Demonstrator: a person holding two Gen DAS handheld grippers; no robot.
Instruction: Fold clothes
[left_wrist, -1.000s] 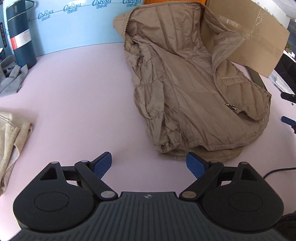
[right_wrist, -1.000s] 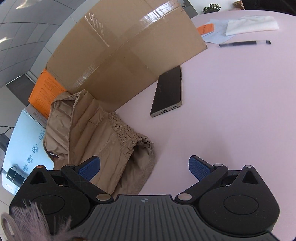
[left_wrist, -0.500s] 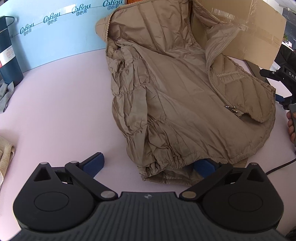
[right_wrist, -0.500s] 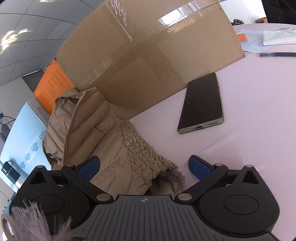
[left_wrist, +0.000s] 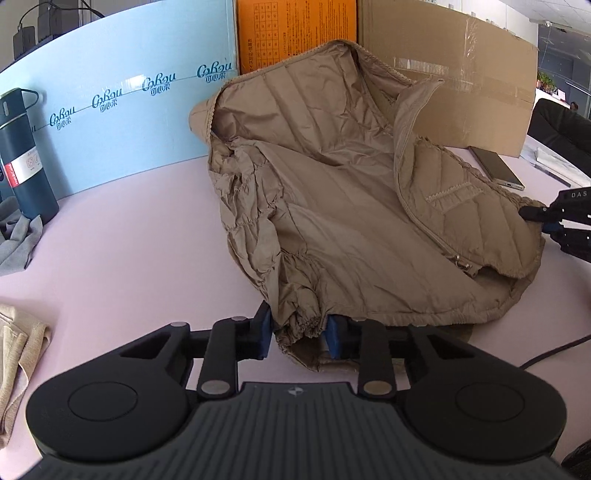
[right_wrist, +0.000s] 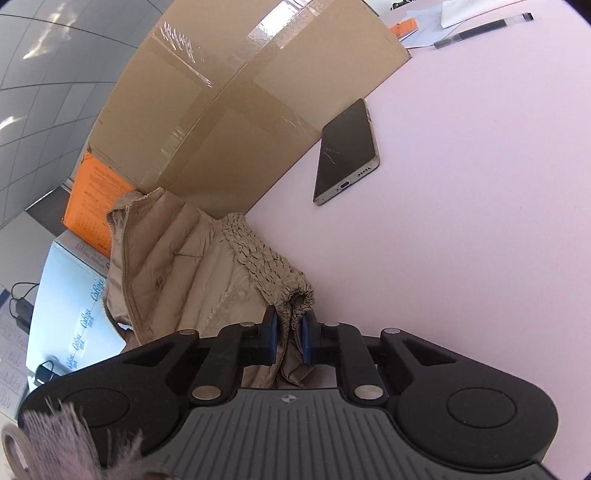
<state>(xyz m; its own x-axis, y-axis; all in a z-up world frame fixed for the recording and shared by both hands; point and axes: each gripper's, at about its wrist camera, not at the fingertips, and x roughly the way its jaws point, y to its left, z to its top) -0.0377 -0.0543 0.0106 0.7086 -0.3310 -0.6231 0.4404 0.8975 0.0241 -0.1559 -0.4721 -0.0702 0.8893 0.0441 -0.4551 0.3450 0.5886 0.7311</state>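
Left wrist view: the tan quilted jacket (left_wrist: 354, 221) is seen lying opened on the pink tabletop (left_wrist: 122, 236), spread ahead of the left claw (left_wrist: 299, 334). The jaws are closing, and the gathered hem is pinched between the blue pads (left_wrist: 334, 338). A dark bottle (left_wrist: 22, 158) and grey cloth (left_wrist: 18, 240) are noted far to the left of the claw, a beige cloth (left_wrist: 18, 354) near left, a cardboard box (left_wrist: 461, 85) beyond the jacket. Right wrist view: the right claw (right_wrist: 290, 336) is closing, with the jacket's ruffled edge (right_wrist: 266, 258) gripped between its pads. A phone (right_wrist: 347, 151) is recorded ahead and to the right, apart from the jacket; a pen (right_wrist: 484, 29) lies farther off.
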